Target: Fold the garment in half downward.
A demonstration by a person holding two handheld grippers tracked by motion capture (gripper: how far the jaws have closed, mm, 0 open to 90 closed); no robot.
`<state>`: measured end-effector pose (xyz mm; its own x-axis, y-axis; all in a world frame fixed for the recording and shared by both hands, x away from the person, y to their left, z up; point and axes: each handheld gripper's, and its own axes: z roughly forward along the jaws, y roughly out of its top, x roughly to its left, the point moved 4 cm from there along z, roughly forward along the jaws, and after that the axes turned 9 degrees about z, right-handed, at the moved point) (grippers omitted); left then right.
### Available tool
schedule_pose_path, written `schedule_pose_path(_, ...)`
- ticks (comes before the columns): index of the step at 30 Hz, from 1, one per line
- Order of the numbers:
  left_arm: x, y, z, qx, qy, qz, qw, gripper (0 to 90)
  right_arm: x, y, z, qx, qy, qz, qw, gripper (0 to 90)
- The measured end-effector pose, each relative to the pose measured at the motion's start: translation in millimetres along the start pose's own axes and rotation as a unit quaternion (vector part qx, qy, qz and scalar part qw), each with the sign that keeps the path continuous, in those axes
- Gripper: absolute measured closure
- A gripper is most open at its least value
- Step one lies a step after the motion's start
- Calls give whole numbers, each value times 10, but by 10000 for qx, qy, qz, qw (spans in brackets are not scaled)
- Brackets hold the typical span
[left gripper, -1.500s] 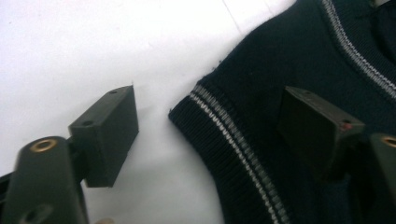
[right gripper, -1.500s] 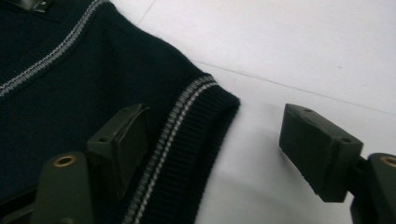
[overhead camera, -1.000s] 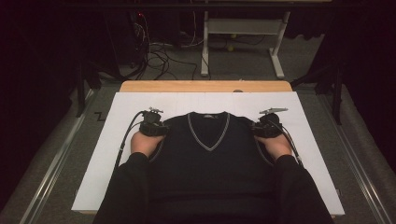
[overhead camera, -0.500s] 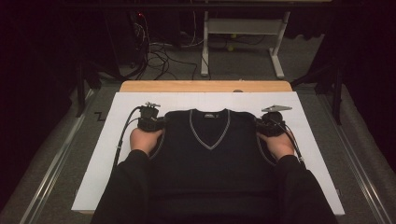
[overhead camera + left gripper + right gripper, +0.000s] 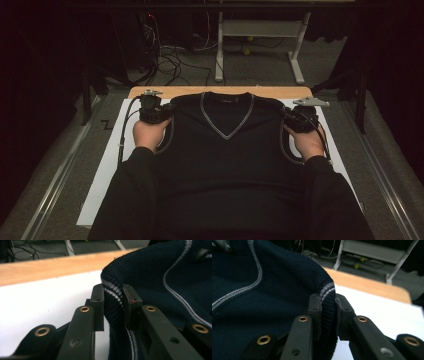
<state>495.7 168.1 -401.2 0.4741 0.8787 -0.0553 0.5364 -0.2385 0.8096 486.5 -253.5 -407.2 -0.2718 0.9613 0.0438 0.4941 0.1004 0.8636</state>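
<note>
Knitted navy fabric makes the vest (image 5: 226,150) soft, light and limp; it hangs over the white table (image 5: 105,170). The left gripper (image 5: 113,305) and right gripper (image 5: 328,308) have just closed and clamp the ribbed armhole edges at its shoulders, the firmest hold.

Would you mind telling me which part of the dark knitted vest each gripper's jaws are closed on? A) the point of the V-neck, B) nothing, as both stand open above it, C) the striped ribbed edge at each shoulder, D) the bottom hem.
C: the left gripper and the right gripper each pinch the vest at the striped ribbed band by a shoulder, well apart from the V-neck.
</note>
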Motion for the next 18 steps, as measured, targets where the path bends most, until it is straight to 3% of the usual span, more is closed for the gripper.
schedule_pose_path(4,13,118,-79,-180,139,83,9997,705,47,215,-83,-303,-26,-65,9995,784)
schedule_pose_path(12,37,330,-268,-492,261,241,9982,710,60,502,-269,-661,-103,-144,9977,784)
schedule_pose_path(15,37,399,-328,-729,359,172,9965,709,72,610,-337,-812,-140,-148,9965,783)
schedule_pose_path(18,42,455,-344,-772,392,154,9961,709,103,691,-366,-920,-222,-123,9954,783)
